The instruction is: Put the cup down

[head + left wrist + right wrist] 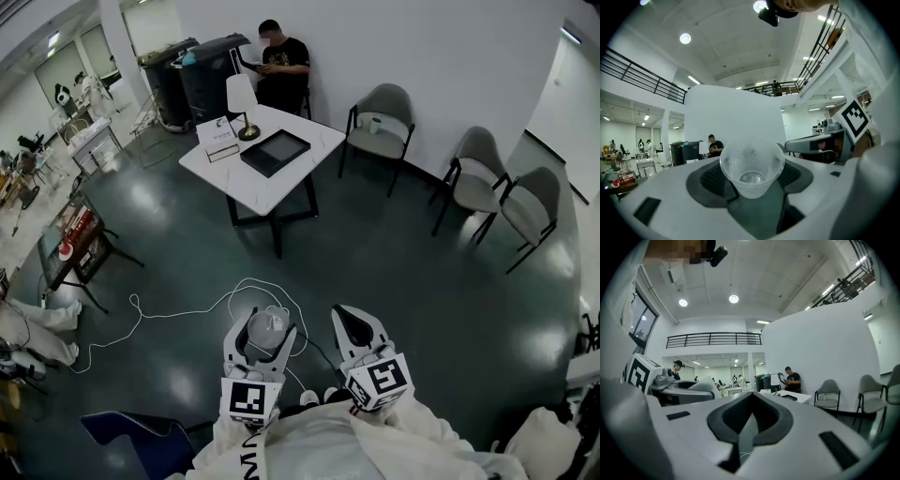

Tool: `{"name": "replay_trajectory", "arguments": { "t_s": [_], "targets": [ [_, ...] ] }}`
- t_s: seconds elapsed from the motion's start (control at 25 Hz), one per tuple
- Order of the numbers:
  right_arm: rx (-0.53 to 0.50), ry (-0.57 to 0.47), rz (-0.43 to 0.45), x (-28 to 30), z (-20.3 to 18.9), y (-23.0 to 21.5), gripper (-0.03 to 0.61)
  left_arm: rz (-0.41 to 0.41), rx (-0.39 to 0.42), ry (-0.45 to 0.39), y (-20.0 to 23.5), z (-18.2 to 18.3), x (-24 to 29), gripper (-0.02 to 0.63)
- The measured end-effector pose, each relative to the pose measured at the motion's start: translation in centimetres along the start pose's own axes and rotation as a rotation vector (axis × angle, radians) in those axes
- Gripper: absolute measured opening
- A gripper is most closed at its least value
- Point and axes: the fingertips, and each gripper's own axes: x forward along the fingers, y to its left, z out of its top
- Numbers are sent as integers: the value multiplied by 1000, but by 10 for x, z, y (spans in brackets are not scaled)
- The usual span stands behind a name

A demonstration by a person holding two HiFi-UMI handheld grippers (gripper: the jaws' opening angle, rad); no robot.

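Cup: a clear plastic cup [752,168] is carried out in front of the person, with only the dark floor [394,281] beneath it. Its mouth is tipped back toward the carrier.
Left gripper [266,334]: clamped on the cup's sides. The thin wall shows no buckling, so the squeeze looks gentle.
Right gripper [354,323]: jaws pressed together on nothing, held just beside the left. It seems to have no part in this job.
Bench [272,195]: white and well ahead, holding a lamp [242,103], a book [218,139] and a dark tray [275,151]. Its bare near corner is probably where the cup goes.
Stage: the cup is not yet set down.
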Motion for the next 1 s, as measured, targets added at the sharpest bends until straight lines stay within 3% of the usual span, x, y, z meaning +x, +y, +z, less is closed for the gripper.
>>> {"name": "replay_trajectory", "arguments": {
  "t_s": [0.56,1.0],
  "targets": [
    [-12,23,-16,30,-9,-15,5,-29,-9,-13,20,-10,31,311],
    [7,2,3,95,-4,-76,5,21,-6,15,48,-15,104,311]
  ]
}}
